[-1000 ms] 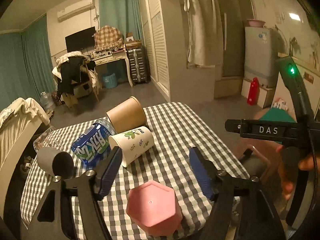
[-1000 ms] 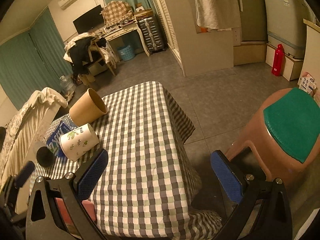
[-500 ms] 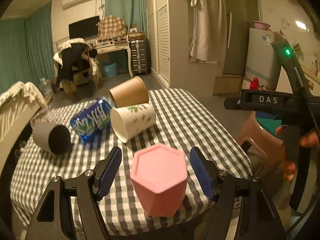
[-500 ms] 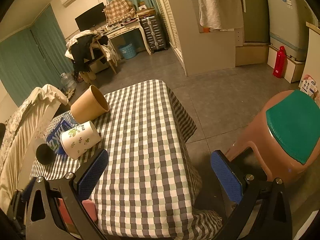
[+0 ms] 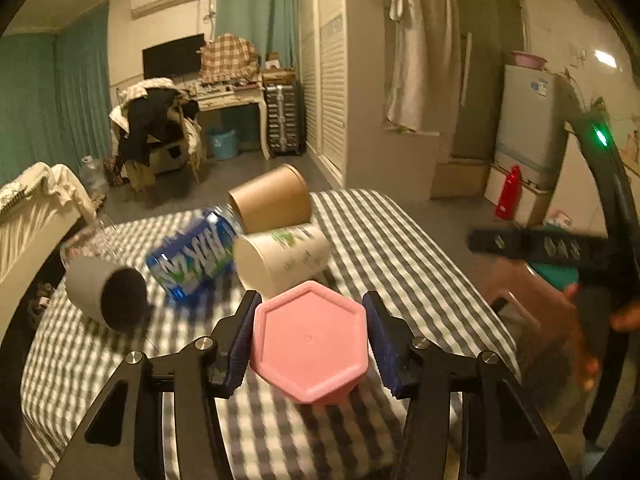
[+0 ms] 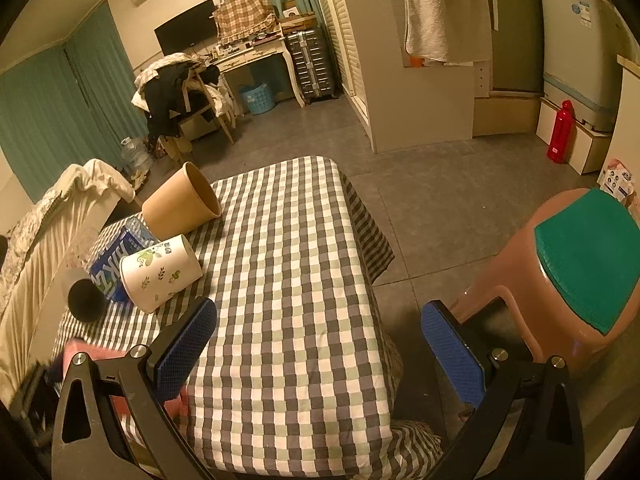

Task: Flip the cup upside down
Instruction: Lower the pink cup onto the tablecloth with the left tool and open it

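Observation:
A pink hexagonal cup (image 5: pixel 310 338) sits between the blue pads of my left gripper (image 5: pixel 310 338), its flat bottom toward the camera, above the checked table (image 5: pixel 400 264). The jaws have closed onto its sides. The pink cup shows partly at the lower left of the right wrist view (image 6: pixel 86 354), behind my gripper frame. My right gripper (image 6: pixel 320 348) is open and empty, over the table's near right edge.
Lying on their sides at the table's left are a white leaf-print cup (image 5: pixel 282 258), a brown paper cup (image 5: pixel 270 200), a blue-labelled bottle (image 5: pixel 192 258) and a grey cup (image 5: pixel 106 296). A brown stool with a green seat (image 6: pixel 580 272) stands right of the table.
My left gripper has moved in around the pink cup and its jaws have narrowed onto the cup's sides. The cup has tipped further toward the camera. The right gripper has barely moved.

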A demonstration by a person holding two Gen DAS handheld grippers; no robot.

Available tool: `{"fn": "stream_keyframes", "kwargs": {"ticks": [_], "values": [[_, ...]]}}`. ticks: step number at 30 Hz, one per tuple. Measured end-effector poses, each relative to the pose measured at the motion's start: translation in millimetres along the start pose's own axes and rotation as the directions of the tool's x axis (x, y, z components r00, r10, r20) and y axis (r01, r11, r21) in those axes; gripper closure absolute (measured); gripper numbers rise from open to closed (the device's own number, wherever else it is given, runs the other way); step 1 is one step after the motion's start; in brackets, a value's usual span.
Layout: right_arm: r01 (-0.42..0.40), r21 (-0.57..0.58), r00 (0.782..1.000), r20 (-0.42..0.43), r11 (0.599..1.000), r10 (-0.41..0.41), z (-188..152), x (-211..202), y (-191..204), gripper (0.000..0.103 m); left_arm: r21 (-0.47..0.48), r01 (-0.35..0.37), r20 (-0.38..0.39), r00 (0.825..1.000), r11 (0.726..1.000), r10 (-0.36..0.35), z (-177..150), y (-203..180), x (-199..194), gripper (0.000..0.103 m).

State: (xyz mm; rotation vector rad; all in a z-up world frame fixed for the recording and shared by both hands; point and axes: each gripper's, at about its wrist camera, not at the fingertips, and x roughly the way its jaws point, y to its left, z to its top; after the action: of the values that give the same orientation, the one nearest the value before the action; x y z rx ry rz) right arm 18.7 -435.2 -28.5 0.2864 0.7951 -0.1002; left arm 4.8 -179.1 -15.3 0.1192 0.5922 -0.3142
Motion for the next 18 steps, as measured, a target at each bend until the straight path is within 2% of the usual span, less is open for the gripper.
{"fn": "stream_keyframes", "kwargs": {"ticks": [5, 15, 18], "values": [[0.008, -0.013, 1.0, -0.008, 1.0, -0.008, -1, 4, 4, 0.0, -0.026, -0.046, -0.023, 0.999, 0.999, 0.046, 9, 18, 24, 0.049], [0.011, -0.03, 1.0, -0.006, 0.999, -0.012, -1, 8, 13, 0.0, -0.036, -0.049, -0.025, 0.999, 0.998, 0.048, 10, 20, 36, 0.047], [0.002, -0.054, 1.0, 0.027, 0.999, 0.0, -2, 1, 16, 0.0, -0.041, -0.063, 0.007, 0.998, 0.997, 0.064, 13, 21, 30, 0.026]]}}
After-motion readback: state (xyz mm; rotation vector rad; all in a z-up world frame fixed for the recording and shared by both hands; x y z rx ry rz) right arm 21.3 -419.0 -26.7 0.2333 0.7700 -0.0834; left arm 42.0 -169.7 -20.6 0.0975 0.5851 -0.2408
